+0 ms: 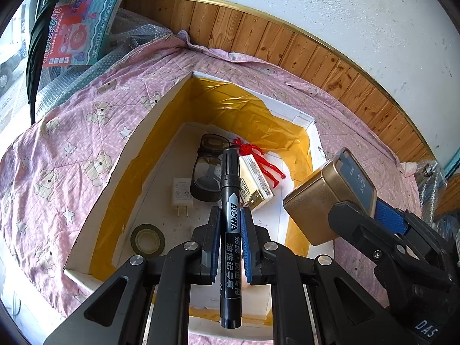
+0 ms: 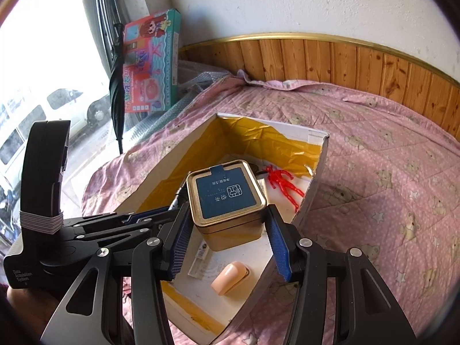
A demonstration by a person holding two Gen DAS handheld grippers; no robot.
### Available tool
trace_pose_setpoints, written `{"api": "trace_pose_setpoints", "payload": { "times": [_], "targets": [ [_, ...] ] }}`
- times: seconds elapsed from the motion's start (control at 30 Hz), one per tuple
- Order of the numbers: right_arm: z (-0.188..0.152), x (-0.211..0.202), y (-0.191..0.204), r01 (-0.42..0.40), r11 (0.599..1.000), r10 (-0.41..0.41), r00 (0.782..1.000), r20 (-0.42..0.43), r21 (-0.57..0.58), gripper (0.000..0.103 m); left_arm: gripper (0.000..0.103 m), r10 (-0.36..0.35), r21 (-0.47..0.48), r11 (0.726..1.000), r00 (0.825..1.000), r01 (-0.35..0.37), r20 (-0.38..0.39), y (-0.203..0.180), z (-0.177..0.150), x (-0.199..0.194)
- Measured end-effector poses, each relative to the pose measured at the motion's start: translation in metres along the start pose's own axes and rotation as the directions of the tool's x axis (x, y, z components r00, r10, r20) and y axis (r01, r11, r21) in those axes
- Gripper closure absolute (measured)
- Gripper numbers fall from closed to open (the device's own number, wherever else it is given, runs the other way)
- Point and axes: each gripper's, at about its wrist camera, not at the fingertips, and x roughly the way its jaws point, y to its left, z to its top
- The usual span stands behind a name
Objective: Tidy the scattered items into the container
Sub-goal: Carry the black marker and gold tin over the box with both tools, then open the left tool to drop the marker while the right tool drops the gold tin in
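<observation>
Gripping smooth cylindrical marker (image 1: 230, 201), boxy metallic tin (image 2: 227, 198) over cardboard box (image 1: 115, 178)

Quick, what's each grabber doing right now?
Left gripper: shut on the black marker, above the box.
Right gripper: shut on the gold tin, also above the box.

A bed (image 2: 388, 149) under a pink quilt printed with bears and stars fills the room's corner. Behind the bed runs wood-plank wainscoting (image 2: 330, 57) with a gold trim, below a rough white wall (image 2: 287, 0). Left of the bed, a bright window (image 2: 43, 72) shows parked cars; a toy box (image 2: 149, 66) and a folded dark umbrella (image 2: 116, 92) lean there.
</observation>
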Motion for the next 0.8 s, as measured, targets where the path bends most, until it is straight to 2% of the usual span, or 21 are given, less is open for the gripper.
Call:
{"api": "trace_pose_setpoints", "payload": {
  "times": [0.47,0.53,0.6,0.8],
  "targets": [
    [0.006,0.031,-0.003,0.028,0.999,-0.030,0.998,-0.061,-0.025,0.049,0.089,-0.044,-0.038,0.998,0.998,0.043,-0.040,0.007,0.004,0.016],
    [0.006,0.038,-0.006,0.044,0.999,-0.046,0.996,-0.071,-0.031,0.047,0.085,-0.039,-0.033,0.999,0.998,0.037,-0.056,0.007,0.005,0.023],
    [0.004,0.039,-0.012,0.059,0.998,-0.060,0.996,-0.065,-0.009,0.047,0.066,-0.029,-0.051,0.998,0.997,0.025,-0.078,0.012,0.004,0.030],
    [-0.002,0.025,-0.026,0.044,0.996,-0.041,0.998,-0.037,0.076,0.048,0.065,-0.063,-0.080,0.995,0.997,0.059,-0.052,0.027,-0.003,0.016]
  ]
}}
